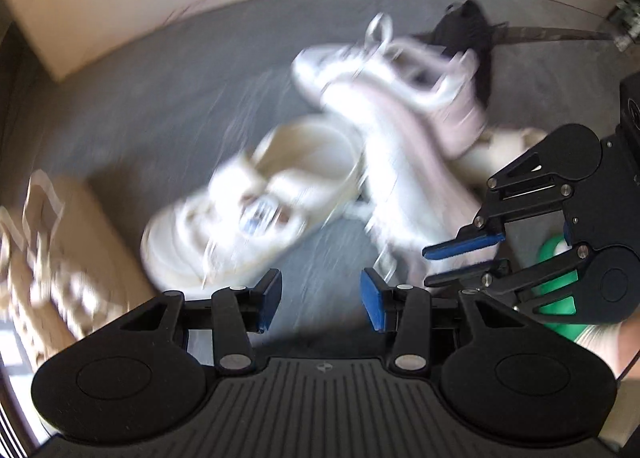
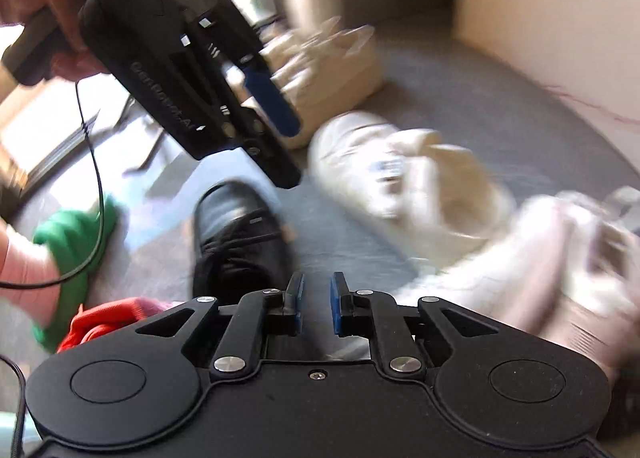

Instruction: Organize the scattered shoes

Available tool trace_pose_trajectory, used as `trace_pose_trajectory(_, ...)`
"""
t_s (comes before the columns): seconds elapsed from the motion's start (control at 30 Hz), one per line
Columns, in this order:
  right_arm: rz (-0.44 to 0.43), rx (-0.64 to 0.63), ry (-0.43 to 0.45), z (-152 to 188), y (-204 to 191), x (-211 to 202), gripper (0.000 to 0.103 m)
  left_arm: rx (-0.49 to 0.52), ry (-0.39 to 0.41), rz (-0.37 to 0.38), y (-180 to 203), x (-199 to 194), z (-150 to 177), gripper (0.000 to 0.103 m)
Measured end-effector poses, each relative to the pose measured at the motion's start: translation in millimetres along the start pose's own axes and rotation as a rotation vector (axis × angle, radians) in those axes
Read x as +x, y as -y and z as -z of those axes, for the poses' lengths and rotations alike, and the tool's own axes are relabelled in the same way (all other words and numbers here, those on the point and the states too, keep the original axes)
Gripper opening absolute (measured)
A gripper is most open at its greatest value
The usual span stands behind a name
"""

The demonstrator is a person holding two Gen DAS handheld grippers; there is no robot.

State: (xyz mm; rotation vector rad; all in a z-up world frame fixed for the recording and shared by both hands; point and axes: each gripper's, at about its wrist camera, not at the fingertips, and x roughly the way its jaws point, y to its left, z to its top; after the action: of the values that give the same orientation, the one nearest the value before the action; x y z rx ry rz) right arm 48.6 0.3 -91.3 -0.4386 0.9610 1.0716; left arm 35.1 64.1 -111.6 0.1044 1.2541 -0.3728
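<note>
Left wrist view is pretty smeared, but you can make out the left gripper [image 1: 321,295] with its blue-padded fingers [image 1: 269,294] standing apart and nothing between them, only grey floor [image 1: 160,106] under the gap. A cream shoe [image 1: 248,206] lies on that floor just past the left finger, tilted, and a white-and-pink sneaker [image 1: 404,130] lies beside it to the right, the two touching or overlapping near the middle. Behind the sneaker sits something black [image 1: 472,38], too blurred to tell what. The right gripper [image 1: 464,258] pokes in from the right edge, tips close to the sneaker's near end; can't tell if they touch it. Right wrist view shows the right gripper [image 2: 316,304] with its fingers [image 2: 338,304] nearly together, a narrow gap, empty. A black lace-up shoe [image 2: 232,242] sits just left of those fingers, near them, and the cream shoe [image 2: 400,174] is farther out, the sneaker [image 2: 540,258] off to the right. A hand [image 2: 36,2] holds the left gripper [image 2: 286,150] up top. Beige bag [image 2: 332,70] on the floor behind it; contents too blurry to say.
</note>
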Motion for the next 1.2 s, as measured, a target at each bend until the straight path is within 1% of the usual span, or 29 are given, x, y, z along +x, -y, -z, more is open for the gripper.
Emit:
trace_pose_trajectory(0.07,0.062,0.065,0.029,8,23,-22,0.014,0.037,0.011,0.005,17,5,-22,0.042)
trace_pose_trajectory(0.17,0.166,0.124,0.056,22,61,-50,0.022,0.093,0.029,0.012,42,12,-55,0.042)
trace_pose_trajectory(0.2,0.221,0.142,0.061,29,79,-62,0.025,0.112,0.035,0.016,51,14,-66,0.042)
trace_pose_trajectory(0.3,0.354,0.178,0.054,49,126,-89,0.026,0.167,0.067,0.041,79,21,-93,0.043)
trace_pose_trajectory(0.37,0.398,0.205,0.046,66,155,-97,0.026,0.219,0.101,0.053,102,27,-115,0.046)
trace_pose_trajectory(0.43,0.436,0.235,0.038,77,187,-108,0.032,0.270,0.126,0.058,124,37,-137,0.047)
trace_pose_trajectory(0.5,0.485,0.240,0.026,85,218,-116,0.044,0.306,0.140,0.041,141,49,-155,0.047)
trace_pose_trajectory(0.53,0.509,0.236,0.018,88,232,-118,0.046,0.315,0.145,0.034,146,55,-161,0.047)
trace_pose_trajectory(0.6,0.520,0.209,-0.014,92,255,-112,0.048,0.327,0.147,0.023,159,74,-178,0.047)
trace_pose_trajectory(0.7,0.515,0.196,-0.060,95,284,-102,0.049,0.333,0.134,0.019,167,97,-191,0.047)
trace_pose_trajectory(0.77,0.489,0.203,-0.091,97,303,-92,0.050,0.347,0.124,0.024,175,114,-201,0.047)
trace_pose_trajectory(0.83,0.453,0.219,-0.097,98,316,-84,0.050,0.362,0.107,0.036,181,127,-207,0.047)
trace_pose_trajectory(0.9,0.430,0.233,-0.090,98,320,-86,0.050,0.378,0.101,0.033,191,148,-215,0.047)
trace_pose_trajectory(0.97,0.403,0.247,-0.079,99,326,-87,0.050,0.391,0.083,0.014,199,169,-219,0.047)
trace_pose_trajectory(1.03,0.387,0.246,-0.079,99,328,-85,0.050,0.381,0.067,0.001,200,183,-221,0.047)
trace_pose_trajectory(1.17,0.365,0.264,-0.072,98,330,-87,0.049,0.335,0.034,0.005,205,210,-224,0.047)
trace_pose_trajectory(1.2,0.360,0.274,-0.069,97,331,-88,0.048,0.331,0.031,0.004,206,215,-224,0.047)
